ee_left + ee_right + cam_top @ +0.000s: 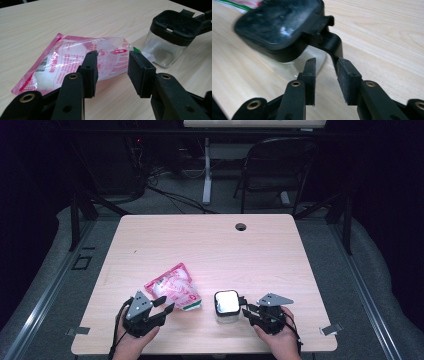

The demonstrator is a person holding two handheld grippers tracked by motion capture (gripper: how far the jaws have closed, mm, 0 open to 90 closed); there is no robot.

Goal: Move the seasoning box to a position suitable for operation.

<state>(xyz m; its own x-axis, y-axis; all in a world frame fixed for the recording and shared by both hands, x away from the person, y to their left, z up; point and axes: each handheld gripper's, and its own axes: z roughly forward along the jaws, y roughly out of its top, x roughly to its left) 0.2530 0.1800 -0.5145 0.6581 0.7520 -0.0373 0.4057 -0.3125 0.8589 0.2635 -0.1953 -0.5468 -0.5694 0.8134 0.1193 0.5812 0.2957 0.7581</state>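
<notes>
Both grippers, left [161,309] and right [248,310], stood with jaws released: pink pouch [173,286] at the left's one o'clock, lidded jar [227,306] at the right's nine o'clock, ready for grasping.

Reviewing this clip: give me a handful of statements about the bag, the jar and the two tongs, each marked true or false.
1. The pink and clear bag lies flat on the table. True.
2. The jar has a red lid. False: its lid is black around a light panel.
3. The left tongs are clamped on the bag. False: their pads stand apart just short of it, holding nothing.
4. The jar stands to the right of the bag in the high view. True.
5. The right tongs point at the jar's lid latch, open. True.
6. The bag lies inside the jar. False: it lies beside it on the table.
</notes>
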